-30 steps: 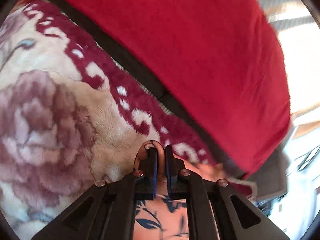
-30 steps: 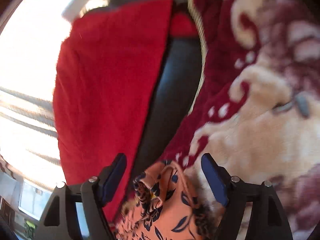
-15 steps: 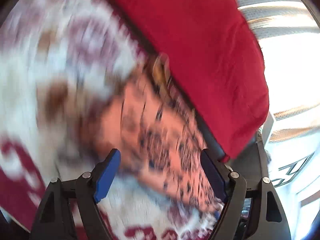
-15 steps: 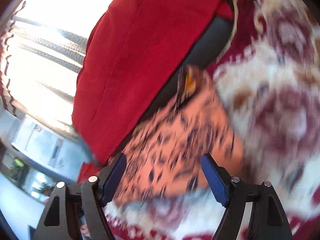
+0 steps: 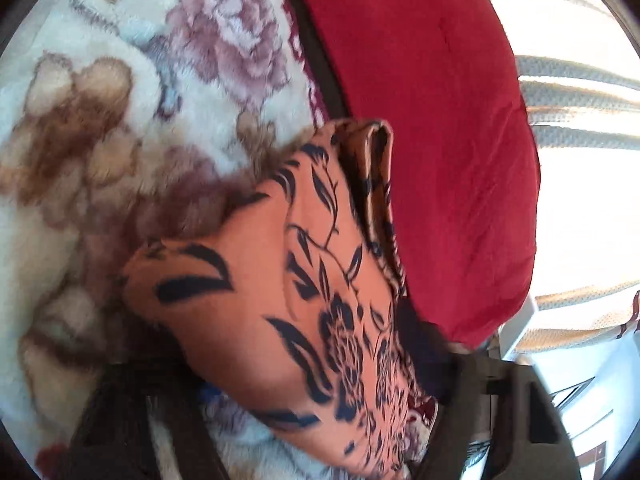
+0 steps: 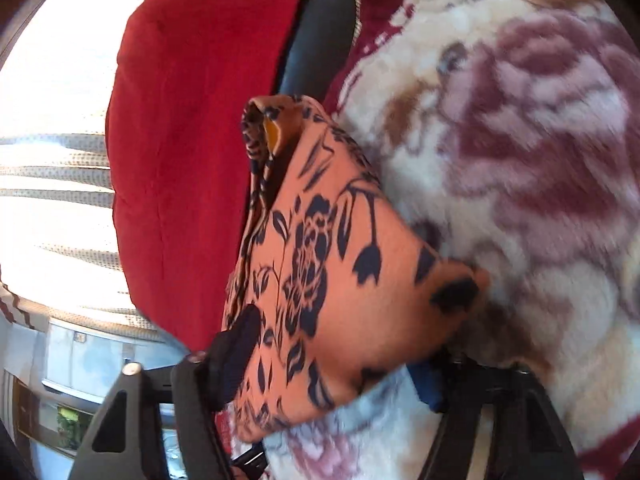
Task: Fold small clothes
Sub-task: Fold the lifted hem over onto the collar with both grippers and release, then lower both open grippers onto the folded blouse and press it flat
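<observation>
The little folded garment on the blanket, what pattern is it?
The garment is orange with dark navy flowers and leaves, clearest in the right wrist view.

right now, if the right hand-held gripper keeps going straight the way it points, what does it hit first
The orange flowered garment. It already lies between the right hand-held gripper jaws, which have just been closing around it. Past it, probably the plush flowered blanket or the red cushion; depth is unclear.

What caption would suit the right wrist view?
Right claw closing around a folded orange floral garment on a plush flowered blanket, beside a red cushion.
</observation>
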The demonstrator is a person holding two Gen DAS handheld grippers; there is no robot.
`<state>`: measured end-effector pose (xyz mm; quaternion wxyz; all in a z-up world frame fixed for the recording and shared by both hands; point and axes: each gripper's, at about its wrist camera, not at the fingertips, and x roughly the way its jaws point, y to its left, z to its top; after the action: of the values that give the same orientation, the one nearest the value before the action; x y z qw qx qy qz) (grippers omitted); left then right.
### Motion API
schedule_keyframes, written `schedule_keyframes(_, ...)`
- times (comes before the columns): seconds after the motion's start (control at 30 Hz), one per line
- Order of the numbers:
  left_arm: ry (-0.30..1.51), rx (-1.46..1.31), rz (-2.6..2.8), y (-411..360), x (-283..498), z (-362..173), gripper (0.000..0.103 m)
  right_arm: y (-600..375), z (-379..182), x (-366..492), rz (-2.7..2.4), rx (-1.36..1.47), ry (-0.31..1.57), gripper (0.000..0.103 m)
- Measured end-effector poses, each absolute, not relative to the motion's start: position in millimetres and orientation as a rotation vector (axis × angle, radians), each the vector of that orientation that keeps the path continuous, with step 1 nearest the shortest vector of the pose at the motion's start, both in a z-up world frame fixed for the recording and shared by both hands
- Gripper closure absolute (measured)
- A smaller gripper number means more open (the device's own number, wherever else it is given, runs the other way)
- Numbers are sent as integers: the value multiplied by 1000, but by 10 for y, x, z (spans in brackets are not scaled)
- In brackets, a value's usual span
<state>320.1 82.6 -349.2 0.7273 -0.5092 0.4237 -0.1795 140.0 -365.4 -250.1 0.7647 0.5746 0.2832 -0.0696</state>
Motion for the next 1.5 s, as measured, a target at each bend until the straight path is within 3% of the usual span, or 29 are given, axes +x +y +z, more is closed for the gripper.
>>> schedule_keyframes(0.03, 944, -1101, -389, 801, 3229, -3504, 77, -3654, -2513, 1459, -175, 1224, 630, 77)
schedule_keyframes(0.13, 920, -1101, -399, 785, 3230, -3485, 86, -3648, -2504, 1549, -202, 1220, 622, 79)
schedule_keyframes(0.2, 835, -1120, -488, 675, 3240, -3310, 87, -3598, -2289, 1573, -184, 1152, 557, 81)
schedule_keyframes(0.33, 579, -973, -637, 673, 3038, -2629, 86, -3477, -1587, 1284, -57, 976, 234, 83)
schedule_keyframes(0.4, 645, -973, -604, 645, 3101, -2711, 86, -3470, -1547, 1255, -79, 919, 230, 83)
schedule_keyframes(0.5, 926, -946, -427, 605, 3284, -3152, 87, -3624, -1971, 1377, -139, 1073, 420, 83)
schedule_keyframes(0.6, 988, -987, -385, 596, 3252, -3361, 86, -3626, -2126, 1390, -138, 1097, 510, 83)
schedule_keyframes(0.67, 993, -966, -383, 569, 3266, -3329, 78, -3631, -2125, 1379, -147, 1096, 523, 79)
schedule_keyframes(0.73, 1011, -961, -382, 548, 3249, -3319, 34, -3688, -2226, 1366, -158, 1158, 560, 73)
schedule_keyframes(0.77, 1020, -977, -389, 509, 3257, -3355, 29, -3732, -2238, 1390, -167, 1184, 580, 69)
schedule_keyframes(0.8, 1019, -981, -394, 457, 3268, -3388, 29, -3754, -2303, 1443, -177, 1205, 603, 52)
schedule_keyframes(0.83, 1009, -961, -404, 413, 3282, -3376, 31, -3766, -2366, 1497, -186, 1224, 624, 27)
schedule_keyframes(0.87, 998, -944, -415, 380, 3250, -3366, 32, -3759, -2419, 1539, -190, 1243, 626, 26)
schedule_keyframes(0.9, 971, -924, -431, 348, 3280, -3340, 48, -3743, -2426, 1570, -188, 1233, 611, 26)
schedule_keyframes(0.93, 968, -902, -425, 320, 3320, -3327, 74, -3704, -2406, 1614, -187, 1196, 594, 34)
schedule_keyframes(0.97, 971, -878, -409, 310, 3344, -3322, 84, -3668, -2379, 1648, -184, 1148, 584, 45)
schedule_keyframes(1.0, 968, -876, -406, 325, 3349, -3322, 85, -3633, -2337, 1668, -185, 1094, 589, 85)
schedule_keyframes(1.23, 881, -789, -476, 464, 2988, -3117, 87, -3244, -1859, 1339, -171, 868, 494, 86)
schedule_keyframes(1.37, 1086, -706, -408, 572, 2809, -3359, 83, -3174, -1884, 1016, -179, 806, 587, 85)
schedule_keyframes(1.43, 1136, -754, -390, 748, 2728, -3446, 65, -3242, -2079, 977, -198, 841, 730, 82)
schedule_keyframes(1.5, 1142, -787, -356, 976, 2669, -3386, 61, -3385, -2228, 887, -179, 964, 775, 80)
